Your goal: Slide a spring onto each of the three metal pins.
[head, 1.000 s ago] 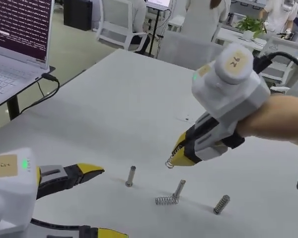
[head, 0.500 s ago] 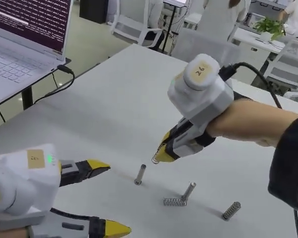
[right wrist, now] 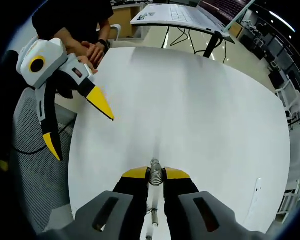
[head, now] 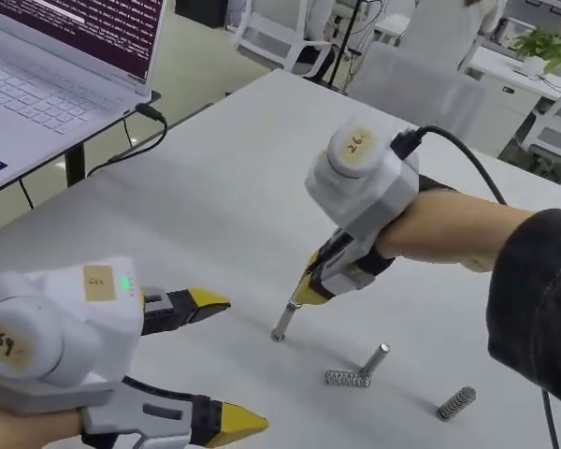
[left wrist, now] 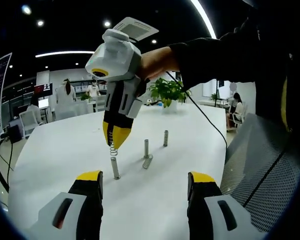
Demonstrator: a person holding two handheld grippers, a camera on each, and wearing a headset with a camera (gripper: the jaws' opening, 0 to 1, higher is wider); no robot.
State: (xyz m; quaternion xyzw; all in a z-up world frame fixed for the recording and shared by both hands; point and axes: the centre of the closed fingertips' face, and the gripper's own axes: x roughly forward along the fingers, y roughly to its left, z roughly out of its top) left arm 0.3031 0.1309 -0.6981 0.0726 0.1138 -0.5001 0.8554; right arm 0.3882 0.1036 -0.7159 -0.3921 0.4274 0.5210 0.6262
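My right gripper (head: 301, 296) is shut on a small spring (head: 294, 303) and holds it upright just over the top of the left metal pin (head: 282, 324). The left gripper view shows that spring (left wrist: 112, 148) right above this pin (left wrist: 115, 168). A middle pin (head: 375, 358) stands bare, with a loose spring (head: 346, 378) lying at its foot. The far right pin (head: 455, 403) wears a spring. My left gripper (head: 232, 361) hangs open at the near left, apart from the pins. Between the right jaws I see the held spring (right wrist: 155, 172).
The pins stand on a white table (head: 224, 196). An open laptop (head: 56, 56) sits on a stand at the far left with a black cable (head: 136, 145) hanging from it. Chairs and desks lie beyond the table's far edge.
My right gripper has carried the spring leftward from near the middle pin and lowered it over the left pin. The left gripper stays open at the near left.
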